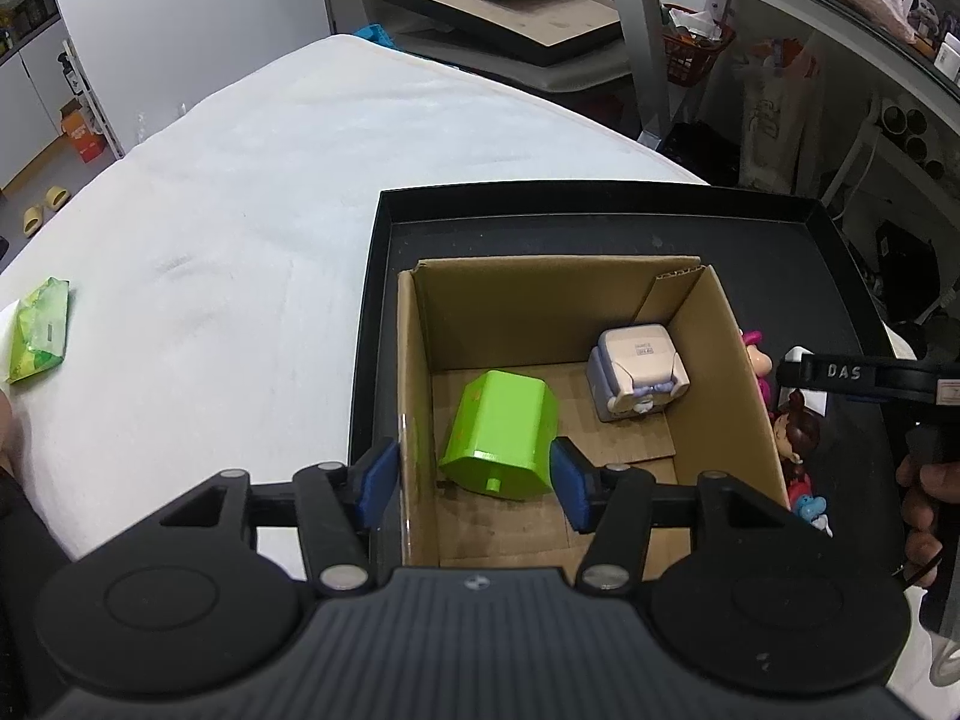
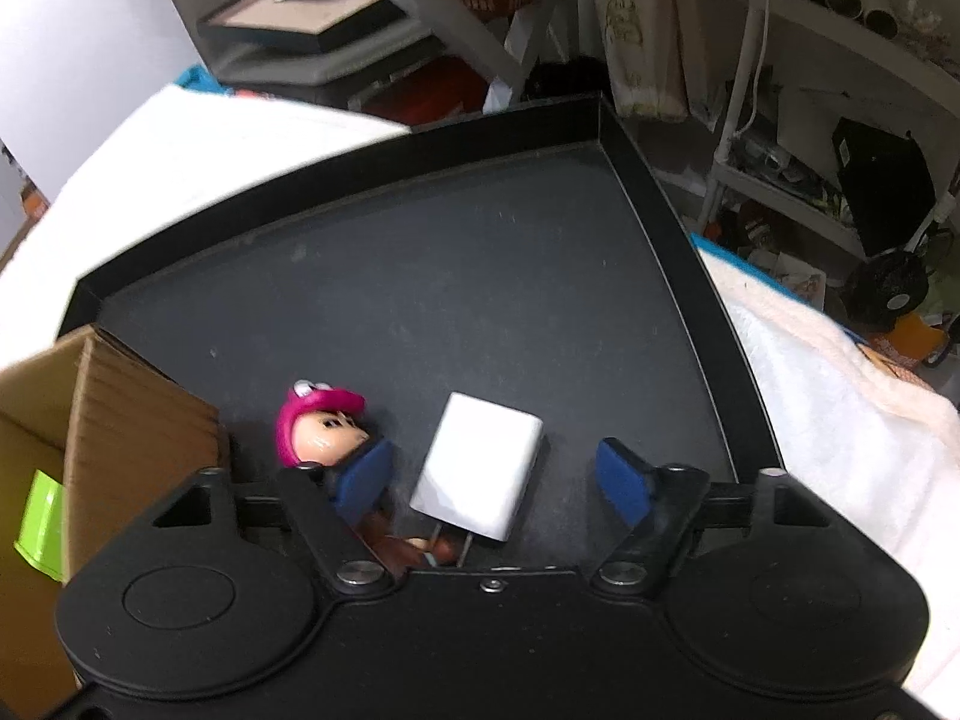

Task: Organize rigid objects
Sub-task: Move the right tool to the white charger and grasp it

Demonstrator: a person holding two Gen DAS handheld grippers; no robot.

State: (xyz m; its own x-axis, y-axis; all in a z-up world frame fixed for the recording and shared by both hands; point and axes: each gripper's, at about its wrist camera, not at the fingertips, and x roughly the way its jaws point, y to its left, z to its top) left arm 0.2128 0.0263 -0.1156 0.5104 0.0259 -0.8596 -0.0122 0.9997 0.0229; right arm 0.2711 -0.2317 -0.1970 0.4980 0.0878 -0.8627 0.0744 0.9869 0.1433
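A cardboard box (image 1: pixel 729 348) stands in a black tray (image 1: pixel 540 216) on a white-covered table. Inside the box lie a lime-green hexagonal block (image 1: pixel 501 432) and a pale boxy toy (image 1: pixel 636 375). My left gripper (image 1: pixel 474 483) is open above the box's near left wall, its blue pads flanking the green block without touching it. In the right wrist view, my right gripper (image 2: pixel 495 480) is open over the tray floor (image 2: pixel 420 276), straddling a white plug charger (image 2: pixel 480 474). A pink-hatted figurine (image 2: pixel 321 429) lies beside the left pad (image 2: pixel 363 477), next to the cardboard box (image 2: pixel 138 420).
Several small figurines (image 1: pixel 792 432) lie in the tray right of the box, with the right gripper's body (image 1: pixel 870 378) and a hand (image 1: pixel 924 498) over them. A green packet (image 1: pixel 39 330) lies on the white cloth (image 1: pixel 240 192) at far left. Shelves and clutter stand beyond the table.
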